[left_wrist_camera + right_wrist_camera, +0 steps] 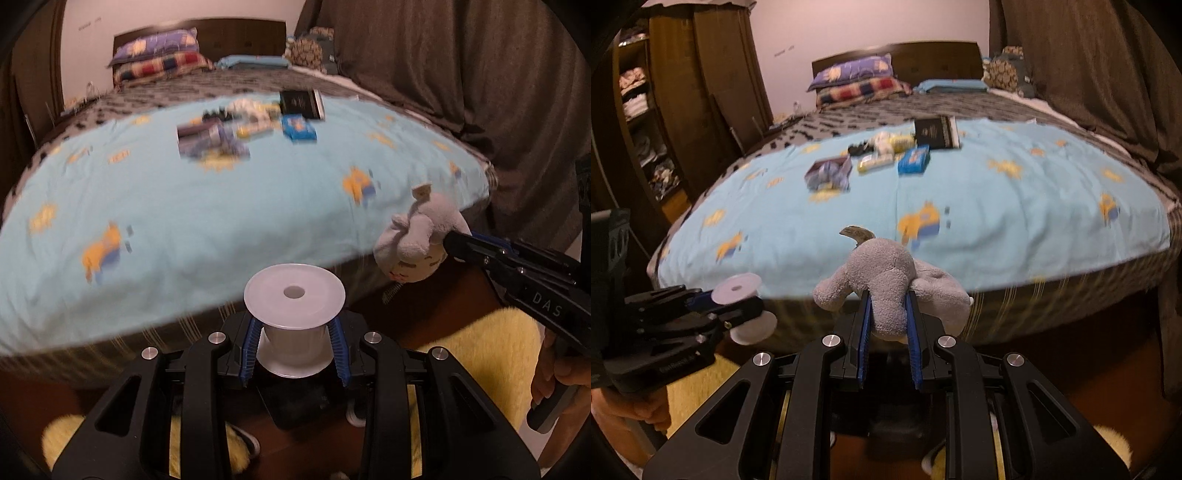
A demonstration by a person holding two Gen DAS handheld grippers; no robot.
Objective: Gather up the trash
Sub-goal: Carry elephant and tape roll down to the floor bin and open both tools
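Observation:
My left gripper (294,334) is shut on a white plastic spool (294,295), its blue pads clamping the core between the two flanges. The same spool (738,291) shows at the left of the right wrist view. A grey plush toy (890,291) is squeezed between the blue pads of my right gripper (888,317); the toy (417,243) also appears at the right of the left wrist view. Both grippers hang just short of the bed's foot. On the light blue sheet (997,221) lie several pieces of trash (871,158) beside a dark booklet (936,133).
Pillows (857,79) and a dark headboard stand at the far end of the bed. A wooden wardrobe (683,110) with open shelves is on the left, brown curtains (1089,55) on the right. A yellow fluffy rug (480,354) covers the floor below.

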